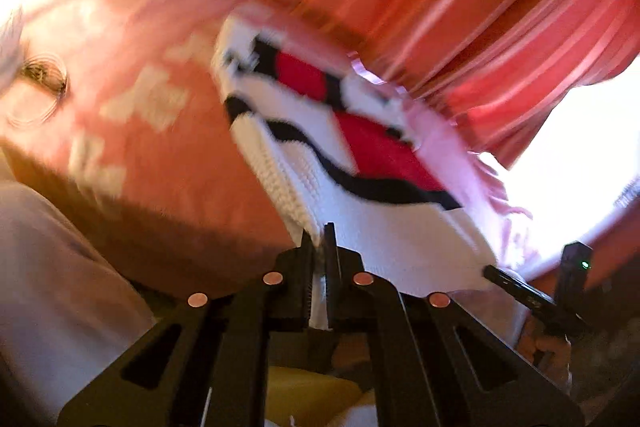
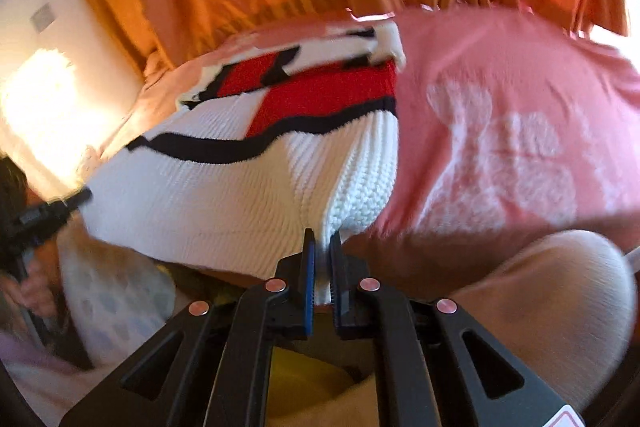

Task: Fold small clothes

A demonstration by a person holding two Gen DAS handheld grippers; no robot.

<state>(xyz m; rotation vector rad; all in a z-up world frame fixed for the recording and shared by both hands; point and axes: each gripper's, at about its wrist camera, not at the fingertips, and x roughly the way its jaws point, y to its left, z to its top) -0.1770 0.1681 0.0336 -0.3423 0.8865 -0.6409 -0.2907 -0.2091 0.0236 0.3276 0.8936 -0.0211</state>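
Knit sweater [image 1: 360, 227] hung unfolded, its white hem pinched at either corner by left claw [image 1: 319, 247] and right claw [image 2: 322, 251]; folding remained undone.

The supporting surface is mostly hidden; its kind cannot be told. A pink garment with a pale printed motif [image 2: 520, 115] lies spread across it, filling the right of the right wrist view and the left of the left wrist view [image 1: 132, 99]. Over this lies a white ribbed knit with red blocks and black bands [image 2: 248, 163], its far part resting on the pink cloth, its near edge raised [image 1: 360, 163]. A yellow patch [image 2: 304, 375] shows below; whether it is the surface cannot be told.
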